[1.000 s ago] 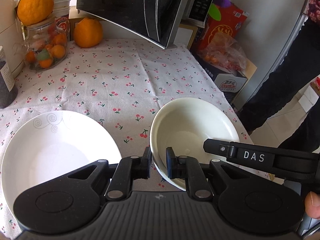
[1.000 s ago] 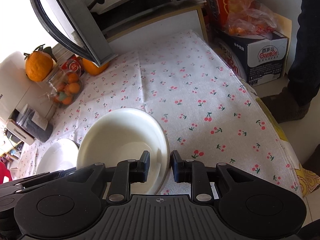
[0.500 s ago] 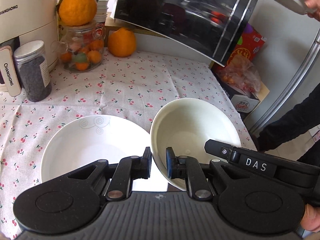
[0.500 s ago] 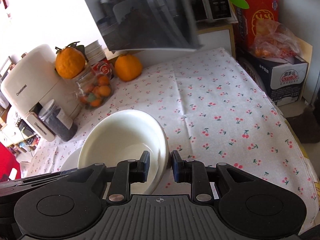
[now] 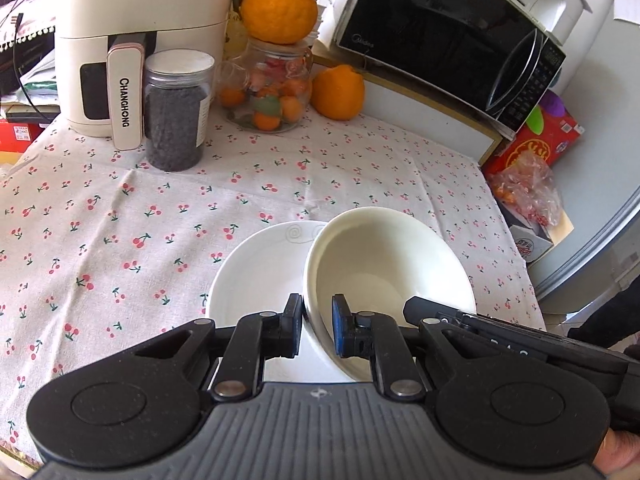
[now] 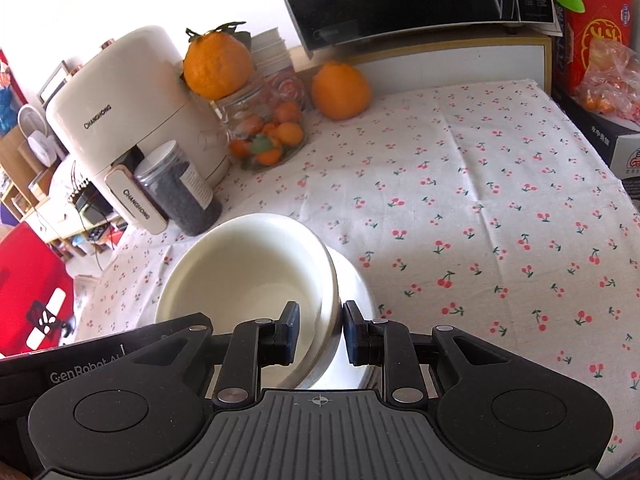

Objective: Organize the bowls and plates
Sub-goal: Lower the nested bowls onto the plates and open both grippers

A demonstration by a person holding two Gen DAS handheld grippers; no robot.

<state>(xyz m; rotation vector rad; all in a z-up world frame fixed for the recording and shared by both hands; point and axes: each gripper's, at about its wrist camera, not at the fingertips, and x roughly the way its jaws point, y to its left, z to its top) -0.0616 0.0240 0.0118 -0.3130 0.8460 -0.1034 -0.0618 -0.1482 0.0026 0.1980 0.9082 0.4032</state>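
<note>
Left wrist view, cream bowl held tilted over white plate, left gripper pinching its near-left rim, right gripper pinching opposite rim, cherry-print tablecloth beneath, air fryer, fruit jar beyond.

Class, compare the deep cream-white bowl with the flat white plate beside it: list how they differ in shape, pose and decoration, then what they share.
1. The deep cream-white bowl has tall curved walls; the flat white plate is shallow.
2. The bowl is tilted, gripped at its rim by the left hand-held gripper and the right hand-held gripper; the plate lies flat on the cherry-print tablecloth.
3. The plate has a grey swirl pattern; the bowl is plain.
Both are round, glossy and empty.
</note>
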